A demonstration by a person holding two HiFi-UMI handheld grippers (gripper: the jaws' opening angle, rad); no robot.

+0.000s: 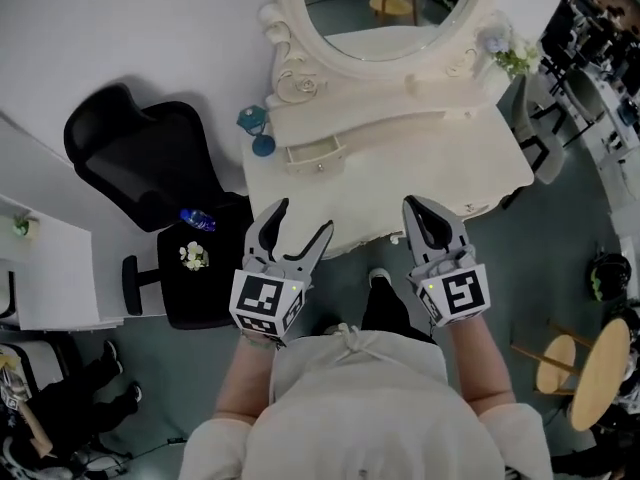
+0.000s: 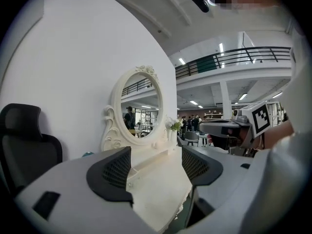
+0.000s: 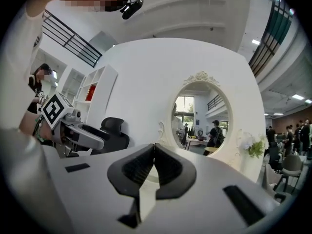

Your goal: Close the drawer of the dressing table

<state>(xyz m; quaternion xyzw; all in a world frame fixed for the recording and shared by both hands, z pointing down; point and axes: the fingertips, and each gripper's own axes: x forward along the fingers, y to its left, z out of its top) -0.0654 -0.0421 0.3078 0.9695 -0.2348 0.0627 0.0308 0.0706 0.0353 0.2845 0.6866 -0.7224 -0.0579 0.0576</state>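
Note:
A white dressing table with an oval mirror stands in front of me. Its small upper left drawer is pulled out a little, knob facing me. My left gripper hovers open over the table's front edge, below the drawer, with nothing between its jaws. In the left gripper view the drawer lies ahead between the open pads. My right gripper is shut and empty at the front edge, right of centre. In its own view the right gripper has both pads pressed together.
A black office chair stands left of the table, a bottle on its seat. A blue object sits at the table's left corner, and flowers at its right. A wooden stool is at the far right.

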